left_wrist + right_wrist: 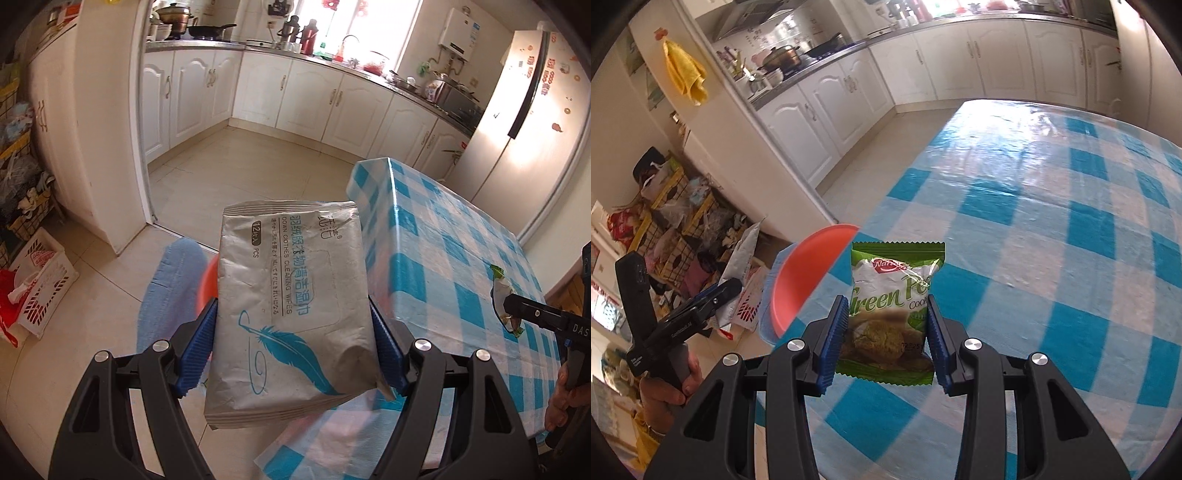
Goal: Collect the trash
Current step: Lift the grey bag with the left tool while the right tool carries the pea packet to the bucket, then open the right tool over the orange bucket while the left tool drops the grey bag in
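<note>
My left gripper (291, 350) is shut on a silver pack of cleaning wipes (284, 295) with a blue feather print, held in the air beside the table's left edge. Its blue pads press the pack's two long sides. My right gripper (888, 338) is shut on a green cookie packet (892, 310), lifted above the blue-and-white checked tablecloth (1052, 229). The right gripper (517, 314) with the packet (499, 291) also shows at the right edge of the left wrist view. The left gripper's body (683, 314) and the hand holding it appear at the left of the right wrist view.
A red-orange stool seat (809, 280) with a blue cover stands beside the table's near-left edge, partly hidden behind the wipes pack (173, 291). A white basket (44, 280) and wire racks with clutter (683, 229) sit on the floor to the left. A fridge (517, 122) stands beyond the table.
</note>
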Available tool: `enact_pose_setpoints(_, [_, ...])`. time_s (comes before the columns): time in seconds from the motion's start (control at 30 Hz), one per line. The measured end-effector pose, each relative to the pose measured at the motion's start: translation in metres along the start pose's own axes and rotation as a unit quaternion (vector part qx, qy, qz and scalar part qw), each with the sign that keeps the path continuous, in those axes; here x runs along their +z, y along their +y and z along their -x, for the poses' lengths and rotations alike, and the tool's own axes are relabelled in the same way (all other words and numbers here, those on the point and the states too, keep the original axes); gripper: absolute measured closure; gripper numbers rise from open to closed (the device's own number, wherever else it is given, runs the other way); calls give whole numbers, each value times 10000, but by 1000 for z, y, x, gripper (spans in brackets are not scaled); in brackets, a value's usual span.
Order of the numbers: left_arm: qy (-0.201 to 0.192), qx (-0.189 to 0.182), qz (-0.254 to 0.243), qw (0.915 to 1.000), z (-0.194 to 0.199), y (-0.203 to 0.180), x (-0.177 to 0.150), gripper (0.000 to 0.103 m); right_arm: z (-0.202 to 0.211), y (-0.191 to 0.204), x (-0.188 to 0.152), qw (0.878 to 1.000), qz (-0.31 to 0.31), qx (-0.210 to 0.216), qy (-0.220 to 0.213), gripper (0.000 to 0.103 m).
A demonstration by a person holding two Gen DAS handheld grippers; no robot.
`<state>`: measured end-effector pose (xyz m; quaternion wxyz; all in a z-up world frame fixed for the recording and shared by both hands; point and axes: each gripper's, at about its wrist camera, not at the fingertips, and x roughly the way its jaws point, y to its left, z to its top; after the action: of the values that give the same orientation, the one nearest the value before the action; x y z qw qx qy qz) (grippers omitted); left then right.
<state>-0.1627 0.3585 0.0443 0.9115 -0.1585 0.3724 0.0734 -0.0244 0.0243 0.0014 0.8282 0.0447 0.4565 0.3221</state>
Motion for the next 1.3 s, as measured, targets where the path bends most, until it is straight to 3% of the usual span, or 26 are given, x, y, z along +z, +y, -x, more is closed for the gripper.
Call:
enact_pose_setpoints(0.4, [200,284,51,9994,-30,10,0,27,-66,57,27,9963,597,310,537,60])
enact_pose_setpoints(0.8, [423,477,-35,9980,-61,9,4,26,-112,78,43,9920,951,243,798,59])
enact_pose_setpoints(1.03, [558,535,-67,9970,-74,11,1,26,-117,80,43,9920,950,223,805,59])
enact_pose_setpoints(1.2, [659,580,-136,9960,-81,11,-2,25,-113,73,42,9935,838,229,731,39])
enact_pose_setpoints(1.3, [716,619,-170,9954,-86,10,-3,22,-111,70,42,9947,712,221,706,32])
